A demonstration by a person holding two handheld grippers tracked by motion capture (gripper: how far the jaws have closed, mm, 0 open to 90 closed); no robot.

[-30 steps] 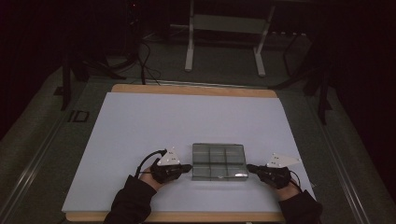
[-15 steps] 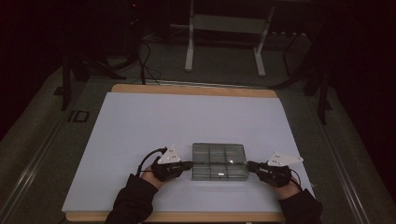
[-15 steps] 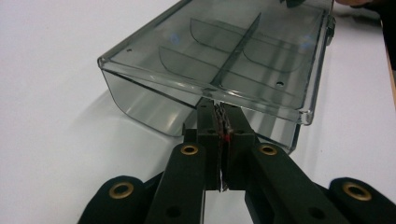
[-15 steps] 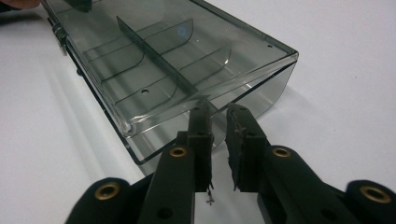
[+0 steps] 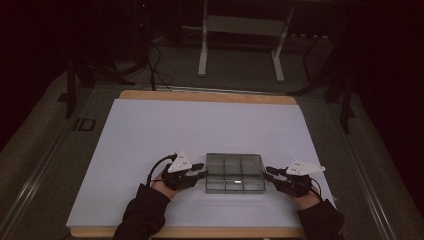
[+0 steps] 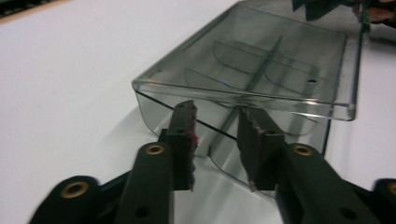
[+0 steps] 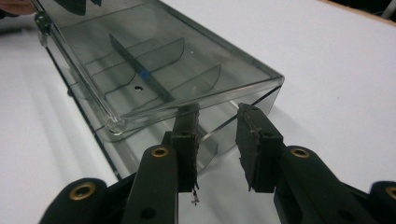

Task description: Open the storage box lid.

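Note:
A clear smoky plastic compartment box (image 5: 235, 172) with its lid down lies on the white table (image 5: 150, 130) near the front edge. My left gripper (image 5: 201, 170) is at the box's left end and my right gripper (image 5: 268, 173) at its right end. In the left gripper view the left gripper (image 6: 217, 112) stands open, its tips at the end wall just under the lid of the box (image 6: 261, 65). In the right gripper view the right gripper (image 7: 218, 109) is open in the same way against the other end of the box (image 7: 154, 60). Inside, the dividers show through the lid.
The white sheet stretches wide behind and to both sides of the box. A wooden table edge (image 5: 210, 96) runs along the back. Beyond it stand a metal frame (image 5: 240, 30) and cables (image 5: 150, 65) on the dark floor.
Both grippers have edged inward to the box's two ends. The box has stayed where it was.

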